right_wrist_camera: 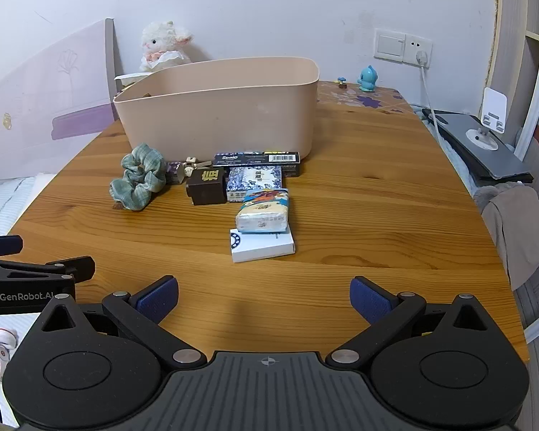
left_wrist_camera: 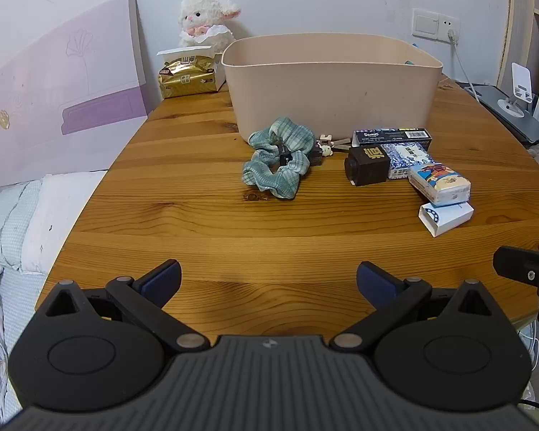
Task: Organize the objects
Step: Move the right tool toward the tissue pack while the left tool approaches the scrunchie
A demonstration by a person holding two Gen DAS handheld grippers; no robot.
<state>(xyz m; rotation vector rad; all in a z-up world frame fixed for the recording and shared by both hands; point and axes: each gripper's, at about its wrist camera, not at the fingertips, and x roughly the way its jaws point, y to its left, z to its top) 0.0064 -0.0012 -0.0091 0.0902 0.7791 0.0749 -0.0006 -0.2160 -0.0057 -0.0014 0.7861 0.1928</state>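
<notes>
Wooden table (left_wrist_camera: 204,237) with a beige bin (left_wrist_camera: 332,86) at its far side and small items lying in a loose group just in front of it. Both grippers hover low over the near edge, fingers spread wide, holding nothing: left gripper (left_wrist_camera: 268,282), right gripper (right_wrist_camera: 264,296). A green scrunchie (left_wrist_camera: 278,156) lies leftmost; a dark brown box (right_wrist_camera: 206,186) sits beside a blue patterned box (right_wrist_camera: 254,178). A tissue pack (right_wrist_camera: 264,212) partly overlaps a white card box (right_wrist_camera: 262,246), the nearest item to the right gripper. The card box lies flat, long axis running left to right. It seems the easiest first pick: approach from above and close across its short width, avoiding the tissue pack
</notes>
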